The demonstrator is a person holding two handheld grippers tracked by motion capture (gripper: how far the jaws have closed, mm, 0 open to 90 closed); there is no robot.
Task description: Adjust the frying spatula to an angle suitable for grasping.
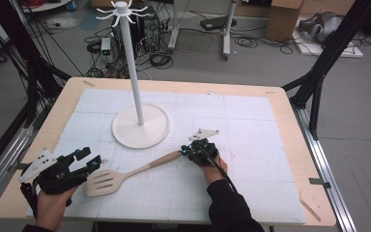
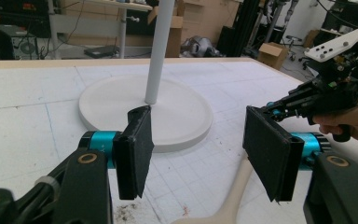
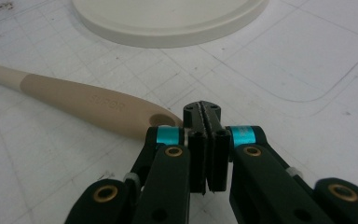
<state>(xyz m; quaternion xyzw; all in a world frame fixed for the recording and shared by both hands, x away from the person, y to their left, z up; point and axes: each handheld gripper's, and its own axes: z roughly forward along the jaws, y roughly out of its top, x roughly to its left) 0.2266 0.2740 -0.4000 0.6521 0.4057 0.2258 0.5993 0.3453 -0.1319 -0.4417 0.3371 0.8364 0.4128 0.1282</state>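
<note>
A beige slotted spatula [image 1: 107, 179] lies flat on the white mat, its handle [image 3: 88, 103] running up and right. My right gripper [image 1: 184, 152] is shut with nothing between its pads, and its tip [image 3: 206, 116] rests right beside the handle's holed end. Whether it touches the handle is unclear. My left gripper [image 1: 91, 158] is held open just left of the spatula's blade. In the left gripper view its jaws [image 2: 205, 154] stand well apart with nothing between them, and the handle [image 2: 235, 196] passes below. The right gripper [image 2: 317, 100] shows at the right there.
A white hook stand [image 1: 131, 63] rises from a round base [image 1: 147, 135] at the middle of the mat. A thin wooden stick [image 1: 311, 209] lies by the table's front right edge. Cables, boxes and black frame legs stand on the floor around the table.
</note>
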